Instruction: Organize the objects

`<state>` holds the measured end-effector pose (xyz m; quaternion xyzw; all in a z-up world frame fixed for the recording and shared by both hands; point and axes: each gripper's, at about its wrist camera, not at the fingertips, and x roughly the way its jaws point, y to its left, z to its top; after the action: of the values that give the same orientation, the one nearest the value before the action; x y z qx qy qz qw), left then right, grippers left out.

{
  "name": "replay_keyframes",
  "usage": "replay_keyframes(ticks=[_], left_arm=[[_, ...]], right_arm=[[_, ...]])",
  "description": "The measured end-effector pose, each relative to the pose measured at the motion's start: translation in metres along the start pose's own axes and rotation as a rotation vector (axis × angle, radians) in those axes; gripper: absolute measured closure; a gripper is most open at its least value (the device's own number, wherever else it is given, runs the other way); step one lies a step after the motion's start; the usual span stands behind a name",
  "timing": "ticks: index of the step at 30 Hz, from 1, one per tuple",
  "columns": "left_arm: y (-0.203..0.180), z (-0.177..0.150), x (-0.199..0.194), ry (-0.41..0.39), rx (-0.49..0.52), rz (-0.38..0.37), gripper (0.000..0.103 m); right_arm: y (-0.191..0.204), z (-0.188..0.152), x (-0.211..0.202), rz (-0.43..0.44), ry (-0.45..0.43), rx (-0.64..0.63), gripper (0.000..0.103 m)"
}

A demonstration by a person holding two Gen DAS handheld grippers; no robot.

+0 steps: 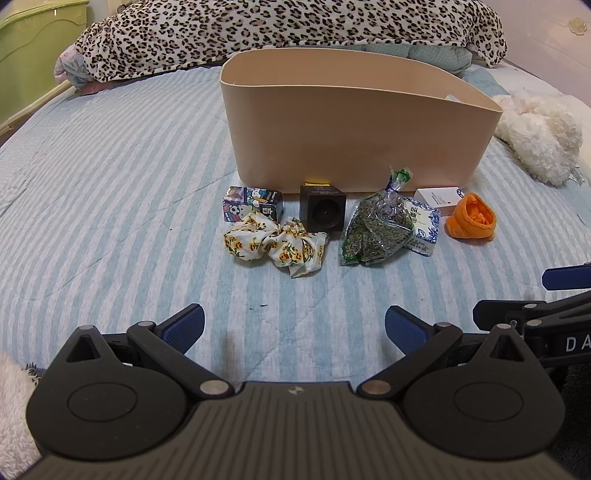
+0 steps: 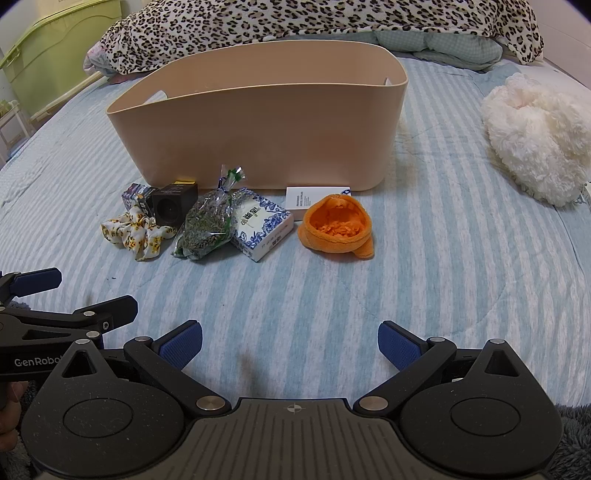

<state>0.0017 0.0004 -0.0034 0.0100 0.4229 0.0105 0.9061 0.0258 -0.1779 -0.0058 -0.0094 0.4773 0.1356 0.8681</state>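
Note:
A tan bin [image 1: 354, 140] [image 2: 258, 136] stands on the striped bed. In front of it lie a cartoon-printed box [image 1: 253, 203], a floral scrunchie [image 1: 275, 245] [image 2: 135, 232], a dark cube [image 1: 322, 212] [image 2: 171, 206], a bag of dried herbs [image 1: 376, 229] [image 2: 207, 225], a blue-and-white tissue pack [image 1: 424, 225] [image 2: 264, 227], a white card box [image 1: 437, 197] [image 2: 314, 195] and an orange plush pouch [image 1: 471, 218] [image 2: 338, 227]. My left gripper [image 1: 294, 326] and right gripper [image 2: 290, 341] are open and empty, near the bed's front, apart from the objects.
A leopard-print blanket [image 1: 277, 29] is heaped behind the bin. A white fluffy item [image 2: 535, 136] lies to the right. A green storage box [image 2: 55, 48] stands at the far left. The striped bedspread [image 1: 110, 184] spreads around.

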Motion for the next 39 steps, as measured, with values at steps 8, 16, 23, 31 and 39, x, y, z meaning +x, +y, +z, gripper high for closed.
replay_keyframes(ticks=[8,16,23,31,39], left_arm=[[0.0001,0.0,-0.0001,0.0,0.0,0.0,0.0],[0.0002,-0.0002,0.0,-0.001,0.0,0.0,0.0],[0.0002,-0.0002,0.0,-0.001,0.0,-0.001,0.0],[-0.0018,0.0029,-0.0022,-0.005,0.002,-0.003,0.0],[-0.0018,0.0045,-0.0016,-0.009,0.001,-0.008,0.0]], right_arm=[[0.0,0.0003,-0.0001,0.0,0.0,-0.001,0.0],[-0.0001,0.0006,-0.0003,0.0,0.0,-0.001,0.0],[-0.0001,0.0008,-0.0002,0.0,0.001,-0.001,0.0],[0.0003,0.0009,-0.0002,0.0,0.001,-0.002,0.0],[-0.0007,0.0019,-0.0001,-0.005,0.002,-0.006,0.0]])
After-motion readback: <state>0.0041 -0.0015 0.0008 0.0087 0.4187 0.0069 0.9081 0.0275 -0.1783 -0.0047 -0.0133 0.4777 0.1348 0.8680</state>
